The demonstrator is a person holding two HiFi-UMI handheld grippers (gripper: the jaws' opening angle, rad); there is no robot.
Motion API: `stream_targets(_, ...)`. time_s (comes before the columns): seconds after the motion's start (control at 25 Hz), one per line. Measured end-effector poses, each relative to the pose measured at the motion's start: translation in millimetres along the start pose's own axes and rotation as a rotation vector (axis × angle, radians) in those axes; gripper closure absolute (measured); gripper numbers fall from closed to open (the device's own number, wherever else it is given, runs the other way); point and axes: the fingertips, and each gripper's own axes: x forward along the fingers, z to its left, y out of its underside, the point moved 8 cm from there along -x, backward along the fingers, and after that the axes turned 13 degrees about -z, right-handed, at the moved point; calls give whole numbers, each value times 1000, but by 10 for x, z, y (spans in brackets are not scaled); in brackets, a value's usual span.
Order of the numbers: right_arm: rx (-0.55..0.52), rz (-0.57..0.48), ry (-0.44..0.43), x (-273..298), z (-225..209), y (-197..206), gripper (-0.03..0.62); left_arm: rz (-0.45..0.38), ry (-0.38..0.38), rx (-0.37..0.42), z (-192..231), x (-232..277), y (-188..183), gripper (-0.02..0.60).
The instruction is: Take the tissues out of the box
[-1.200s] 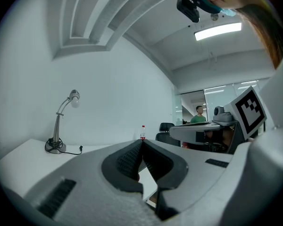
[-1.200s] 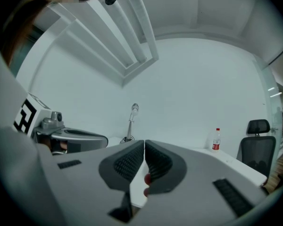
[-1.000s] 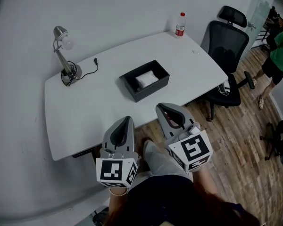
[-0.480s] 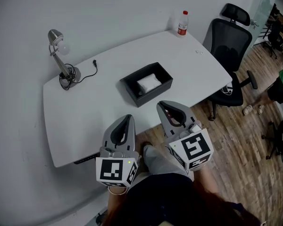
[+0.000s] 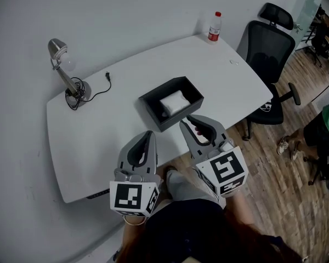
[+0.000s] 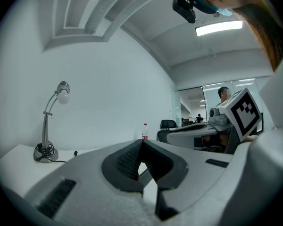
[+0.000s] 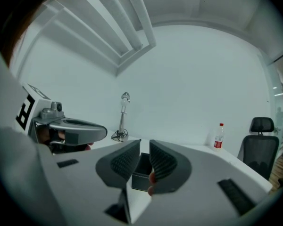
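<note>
A black open box (image 5: 153,103) sits mid-table on the white table (image 5: 98,130), with a white stack of tissues (image 5: 174,101) inside. My left gripper (image 5: 148,135) hovers at the table's near edge, short of the box; in the left gripper view its jaws (image 6: 142,141) meet at the tips, shut and empty. My right gripper (image 5: 191,120) reaches just below the box's near right corner. Its jaws (image 7: 145,142) have just been opening and stand slightly apart with nothing between them; the box (image 7: 140,174) shows through the gap.
A desk lamp (image 5: 63,64) with its cord stands at the table's far left. A red-capped bottle (image 5: 214,27) is at the far right corner. A black office chair (image 5: 268,53) is beside the table's right end, and a person (image 5: 326,127) stands at the right edge.
Both grippers have moved forward towards the table and the box. The right gripper's jaws, closed before, now show a small gap.
</note>
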Motion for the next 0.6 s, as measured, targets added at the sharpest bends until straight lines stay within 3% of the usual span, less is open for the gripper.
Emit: stream_targets(0.6, -21, 103, -37, 453, -220, 201, 429, 6, 8, -9, 274, 394, 61, 557)
